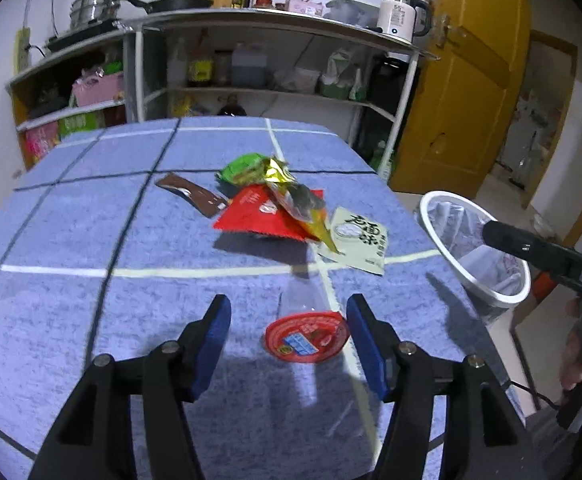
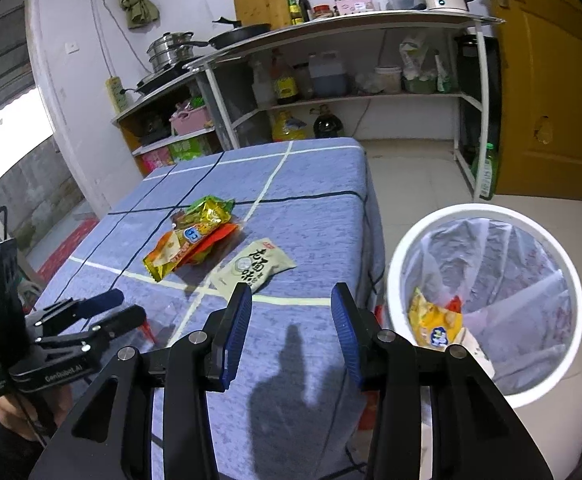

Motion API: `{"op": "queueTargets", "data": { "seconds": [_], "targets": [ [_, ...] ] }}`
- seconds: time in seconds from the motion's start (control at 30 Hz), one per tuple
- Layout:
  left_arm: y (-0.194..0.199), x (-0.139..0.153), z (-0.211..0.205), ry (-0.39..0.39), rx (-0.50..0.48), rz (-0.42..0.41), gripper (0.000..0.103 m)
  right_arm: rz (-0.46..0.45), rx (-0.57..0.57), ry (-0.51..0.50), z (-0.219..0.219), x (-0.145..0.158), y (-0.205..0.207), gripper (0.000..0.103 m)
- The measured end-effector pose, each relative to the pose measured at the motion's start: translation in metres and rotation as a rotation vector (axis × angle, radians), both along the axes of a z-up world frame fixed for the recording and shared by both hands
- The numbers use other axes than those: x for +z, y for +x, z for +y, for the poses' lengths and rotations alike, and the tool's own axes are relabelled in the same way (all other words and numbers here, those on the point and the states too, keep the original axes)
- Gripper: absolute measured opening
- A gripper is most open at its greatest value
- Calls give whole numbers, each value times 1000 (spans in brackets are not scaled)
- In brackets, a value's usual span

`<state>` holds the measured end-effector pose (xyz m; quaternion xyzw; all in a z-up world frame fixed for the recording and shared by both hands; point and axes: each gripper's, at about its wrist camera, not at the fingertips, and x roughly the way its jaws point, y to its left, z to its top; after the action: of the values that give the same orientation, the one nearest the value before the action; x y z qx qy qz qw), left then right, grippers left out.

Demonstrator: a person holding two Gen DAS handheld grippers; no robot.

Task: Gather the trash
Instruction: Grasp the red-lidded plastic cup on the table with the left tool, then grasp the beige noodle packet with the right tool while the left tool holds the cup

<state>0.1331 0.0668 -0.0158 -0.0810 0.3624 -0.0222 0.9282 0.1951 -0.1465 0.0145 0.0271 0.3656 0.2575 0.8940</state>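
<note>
A clear plastic bottle with a red label point(image 1: 307, 336) lies on the blue tablecloth point(image 1: 91, 320) between the open fingers of my left gripper point(image 1: 289, 338). Beyond it lies a pile of wrappers: green point(image 1: 245, 166), gold-yellow point(image 1: 295, 196), red point(image 1: 259, 216), brown point(image 1: 191, 194) and a pale one with black characters point(image 1: 361, 240). The pile point(image 2: 191, 240) and pale wrapper point(image 2: 255, 266) also show in the right wrist view. My right gripper point(image 2: 291, 330) is open and empty over the table's near right edge, beside the white bin point(image 2: 487, 304), which holds a yellow wrapper point(image 2: 431, 320).
The bin point(image 1: 475, 248) stands on the floor off the table's right side. A metal shelf unit point(image 1: 275, 64) with pots, bottles and a kettle point(image 1: 399, 12) stands behind the table. A yellow door point(image 1: 463, 92) is at the right.
</note>
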Motion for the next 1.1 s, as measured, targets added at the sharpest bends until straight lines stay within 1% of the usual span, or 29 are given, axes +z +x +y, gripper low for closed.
{"op": "queueTargets", "data": {
  "seconds": [0.13,0.17,0.23,0.3,0.33,0.37,0.4,0.47,0.53,0.7,0.77,1.03,1.1],
  "targets": [
    [2,-10,-7,11,-15,35,63,11,9,-9,6,-3,3,43],
    [5,-13,-7,10,-13,57,63,12,11,-10,7,-3,3,43],
    [7,-16,-6,-14,-12,72,63,16,13,-13,8,-4,4,43],
    [7,-17,-5,-20,-5,79,63,28,15,-15,11,-6,6,43],
    [8,-18,-5,-23,-4,87,62,34,16,-16,12,-7,8,43],
    [9,-18,-5,-23,1,90,58,39,17,-16,14,-7,9,43],
    [8,-18,-5,-26,2,87,47,45,20,-16,17,-8,10,43],
    [7,-18,-4,-41,-1,85,47,65,33,-12,23,-10,14,43],
    [4,-15,-2,-50,7,63,47,83,45,-9,30,-13,17,43],
    [-7,-3,3,-17,35,-2,47,147,71,-16,52,-23,31,43],
    [-11,0,8,-22,39,-15,47,168,69,-22,59,-28,38,43],
    [-15,1,30,-50,77,-11,47,239,28,-71,72,-46,63,43],
    [-15,0,32,-53,82,-11,47,231,22,-78,75,-46,66,43]
  ]
}}
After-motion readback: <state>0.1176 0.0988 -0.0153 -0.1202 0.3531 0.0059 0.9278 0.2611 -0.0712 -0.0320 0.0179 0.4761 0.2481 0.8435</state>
